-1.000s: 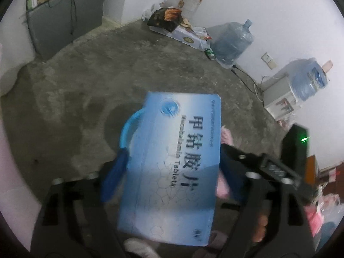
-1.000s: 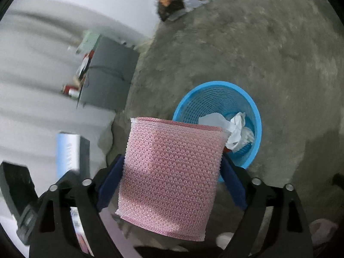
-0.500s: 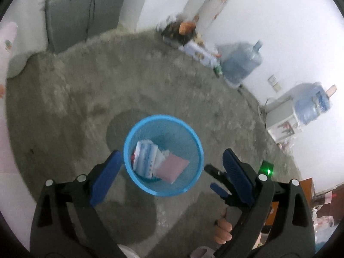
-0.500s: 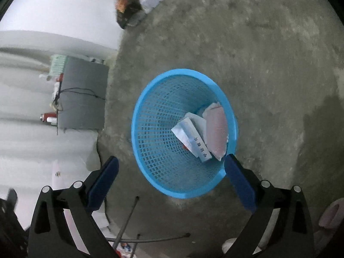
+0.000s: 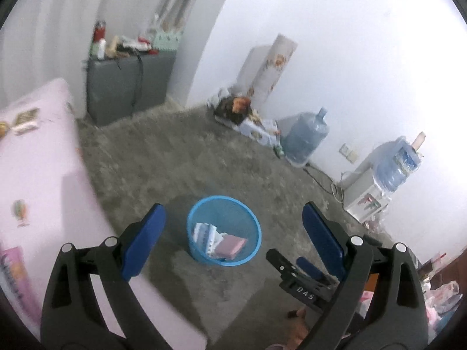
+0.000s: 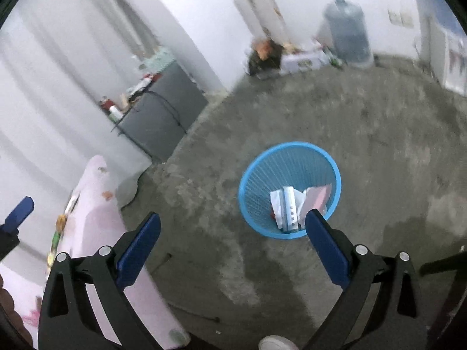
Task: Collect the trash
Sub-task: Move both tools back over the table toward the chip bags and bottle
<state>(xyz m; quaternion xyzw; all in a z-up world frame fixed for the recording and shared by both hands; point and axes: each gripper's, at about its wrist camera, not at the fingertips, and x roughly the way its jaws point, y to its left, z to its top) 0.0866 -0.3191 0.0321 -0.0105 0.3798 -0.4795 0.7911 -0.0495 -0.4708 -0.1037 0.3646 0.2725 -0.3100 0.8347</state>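
Note:
A blue mesh waste basket (image 5: 253,227) stands on the grey floor; it also shows in the right wrist view (image 6: 335,172). Inside lie a blue-and-white tablet box (image 5: 204,234) (image 6: 289,207), a pink mesh sheet (image 5: 230,246) (image 6: 319,194) and white paper. My left gripper (image 5: 233,239) is open and empty, high above the basket. My right gripper (image 6: 232,240) is open and empty, above the floor left of the basket. The right gripper also shows in the left wrist view (image 5: 294,268).
A table with a pink cloth (image 5: 38,175) (image 6: 93,218) sits at the left with small items on it. A grey cabinet (image 5: 125,84) (image 6: 160,113), water jugs (image 5: 306,137) (image 6: 347,32), a dispenser (image 5: 367,195) and a clutter pile (image 5: 245,113) line the walls.
A second ago my left gripper held the tablet box and my right held the pink mesh. Both opened and the items dropped into the basket. Both grippers have since risen away from it.

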